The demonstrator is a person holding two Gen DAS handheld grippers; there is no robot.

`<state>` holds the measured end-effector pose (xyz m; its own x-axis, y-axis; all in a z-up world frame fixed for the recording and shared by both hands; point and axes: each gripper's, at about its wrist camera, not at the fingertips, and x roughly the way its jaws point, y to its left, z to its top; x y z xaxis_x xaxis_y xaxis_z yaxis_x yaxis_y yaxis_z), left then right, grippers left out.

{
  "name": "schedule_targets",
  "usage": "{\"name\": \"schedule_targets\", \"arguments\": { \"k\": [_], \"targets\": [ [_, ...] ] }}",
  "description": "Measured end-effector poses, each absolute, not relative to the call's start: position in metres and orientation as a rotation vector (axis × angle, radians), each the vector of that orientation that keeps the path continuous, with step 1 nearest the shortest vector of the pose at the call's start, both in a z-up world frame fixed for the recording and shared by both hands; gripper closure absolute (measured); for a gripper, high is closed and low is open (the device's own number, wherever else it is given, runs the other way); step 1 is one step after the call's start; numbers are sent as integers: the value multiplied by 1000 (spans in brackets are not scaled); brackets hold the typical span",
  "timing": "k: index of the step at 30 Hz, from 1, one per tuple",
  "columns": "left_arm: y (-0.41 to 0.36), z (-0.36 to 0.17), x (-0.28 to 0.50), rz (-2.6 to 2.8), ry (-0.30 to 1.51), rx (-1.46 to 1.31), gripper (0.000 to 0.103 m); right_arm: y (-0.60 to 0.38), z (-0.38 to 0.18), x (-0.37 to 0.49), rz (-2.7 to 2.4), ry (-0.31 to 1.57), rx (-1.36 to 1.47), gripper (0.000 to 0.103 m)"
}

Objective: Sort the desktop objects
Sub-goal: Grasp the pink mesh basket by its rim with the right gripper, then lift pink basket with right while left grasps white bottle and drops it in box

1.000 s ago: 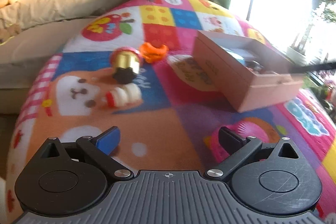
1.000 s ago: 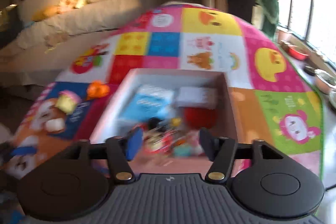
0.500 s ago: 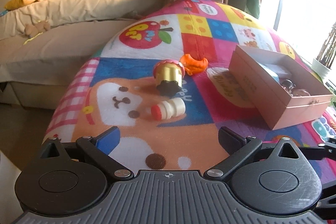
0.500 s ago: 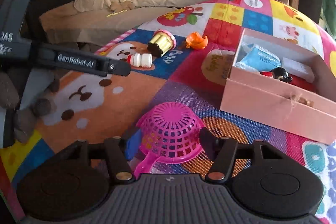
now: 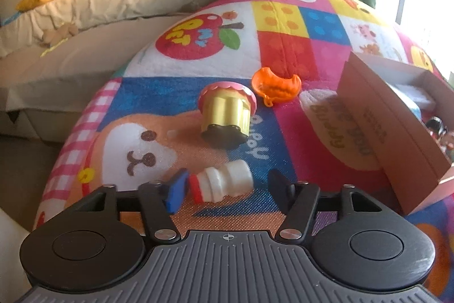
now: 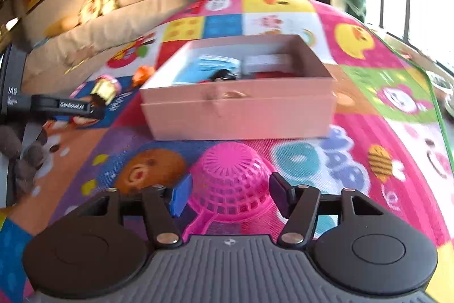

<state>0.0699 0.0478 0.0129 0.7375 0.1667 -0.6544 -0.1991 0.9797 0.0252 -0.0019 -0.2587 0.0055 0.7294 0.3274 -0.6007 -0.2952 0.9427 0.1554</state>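
Observation:
A small white bottle with a red cap [image 5: 221, 184] lies on its side on the colourful play mat, between the open fingers of my left gripper [image 5: 227, 189]. Behind it lie a toy cupcake [image 5: 227, 115] and an orange toy [image 5: 276, 85]. My right gripper [image 6: 229, 196] is open around an upturned pink basket [image 6: 231, 181], without gripping it. A pink open box [image 6: 241, 101] holding several items stands behind the basket; it also shows at the right of the left wrist view [image 5: 377, 118]. My left gripper shows at the left of the right wrist view [image 6: 68, 105].
A beige sofa [image 5: 99, 27] with plush toys runs along the mat's far left side. Bright windows stand at the right. Bowls [image 6: 442, 84] sit beyond the mat's right edge.
My left gripper has moved forward and down until its fingers straddle the bottle. My right gripper left the box, dropped to the pink basket, and has turned to face the box again.

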Motion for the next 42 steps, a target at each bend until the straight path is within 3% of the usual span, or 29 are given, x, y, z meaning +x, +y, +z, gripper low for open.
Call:
{"name": "schedule_targets", "arguments": {
  "k": [2, 14, 17, 21, 30, 32, 34, 38, 42],
  "targets": [
    [45, 12, 67, 204, 706, -13, 51, -262, 6, 0, 348, 670, 71, 33],
    [-4, 24, -11, -172, 717, 54, 51, -257, 4, 2, 351, 683, 75, 19],
    [-14, 24, -29, -235, 712, 99, 48, -255, 4, 2, 350, 684, 62, 19],
    [-20, 20, -35, -211, 706, 163, 33, -253, 4, 2, 348, 687, 50, 18],
    [-15, 13, -25, -180, 768, 67, 33, -237, 2, 5, 308, 712, -58, 16],
    [-17, 14, -23, -159, 768, 65, 37, -233, 2, 6, 307, 712, -72, 16],
    [-22, 16, -25, -167, 768, 85, 55, -232, 3, 6, 296, 705, -84, 22],
    [-30, 26, -34, -187, 750, 124, 55, -234, 14, 1, 334, 689, -92, 22],
    [-37, 78, -30, -236, 606, 120, 55, -252, 56, -2, 405, 637, -30, 22]
  ]
}}
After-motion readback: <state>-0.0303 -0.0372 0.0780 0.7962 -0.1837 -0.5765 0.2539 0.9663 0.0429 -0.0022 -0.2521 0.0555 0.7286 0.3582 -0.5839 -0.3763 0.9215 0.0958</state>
